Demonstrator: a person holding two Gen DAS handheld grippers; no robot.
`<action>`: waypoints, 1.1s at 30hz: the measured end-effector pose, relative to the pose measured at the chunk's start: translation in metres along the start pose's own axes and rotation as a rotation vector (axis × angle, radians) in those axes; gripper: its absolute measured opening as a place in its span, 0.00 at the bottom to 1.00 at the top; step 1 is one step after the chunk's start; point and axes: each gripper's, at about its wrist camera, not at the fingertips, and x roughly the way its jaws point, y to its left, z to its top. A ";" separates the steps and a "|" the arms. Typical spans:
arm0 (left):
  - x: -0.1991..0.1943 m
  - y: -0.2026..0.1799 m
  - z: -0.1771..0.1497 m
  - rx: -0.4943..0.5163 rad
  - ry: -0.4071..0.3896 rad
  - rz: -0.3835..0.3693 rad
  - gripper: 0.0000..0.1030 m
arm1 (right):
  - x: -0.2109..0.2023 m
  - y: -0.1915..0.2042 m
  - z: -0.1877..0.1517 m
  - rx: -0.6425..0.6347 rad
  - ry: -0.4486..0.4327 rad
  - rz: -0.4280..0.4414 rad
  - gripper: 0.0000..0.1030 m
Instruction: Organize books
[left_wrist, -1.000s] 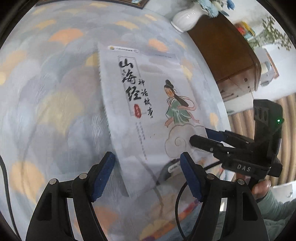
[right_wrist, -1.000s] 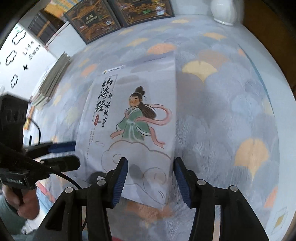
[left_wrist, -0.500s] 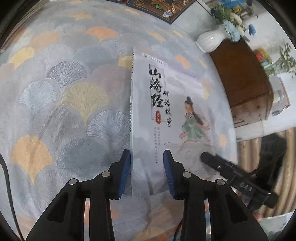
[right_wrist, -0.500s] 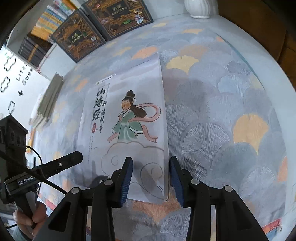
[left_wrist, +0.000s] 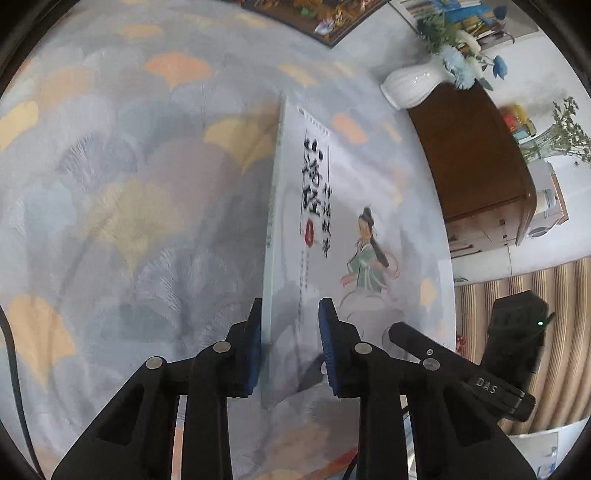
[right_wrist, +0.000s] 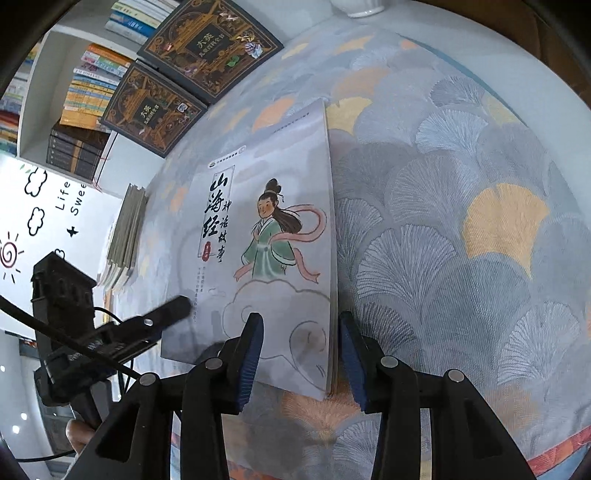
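Grey-blue cloth (right_wrist: 461, 258) printed with fan-shaped leaves covers the table; on it, near its front edge, is the task's thing, a thin pale grey picture book (left_wrist: 332, 258) with black brush lettering and a green-robed figure on the cover.

Both tools meet it at the near end, one at each lower corner, so the load is likely meant to be shared and the soft cover kept from sagging. The left gripper (left_wrist: 290, 310) straddles the spine side; its jaws have just been closing with the book between them, and now one blue pad lies flat against the spine edge while the other bears on the cover, so it is clenched on the book. That near corner appears tipped up off the cloth, which fits a pinch through the thickness rather than across the width.

The right gripper (right_wrist: 301, 319) straddles the page-edge corner; its jaws have also been narrowing around the book. One pad sits over the cloud drawing, while the other stands just beside the page edges with a dark sliver between, so I cannot tell whether it truly bites.

A stack of thin grey booklets (right_wrist: 127, 236) lies well apart at the table's far left – a plausible destination; the lift seems about to begin.
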 end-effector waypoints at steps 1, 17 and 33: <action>0.002 -0.001 -0.001 -0.013 0.001 -0.021 0.23 | 0.000 0.000 0.000 0.001 -0.002 -0.002 0.40; 0.009 -0.020 0.012 -0.253 0.125 -0.408 0.23 | -0.016 -0.057 -0.011 0.303 0.108 0.275 0.55; 0.012 -0.010 0.016 -0.252 0.160 -0.300 0.23 | -0.001 -0.040 0.022 0.363 0.033 0.325 0.23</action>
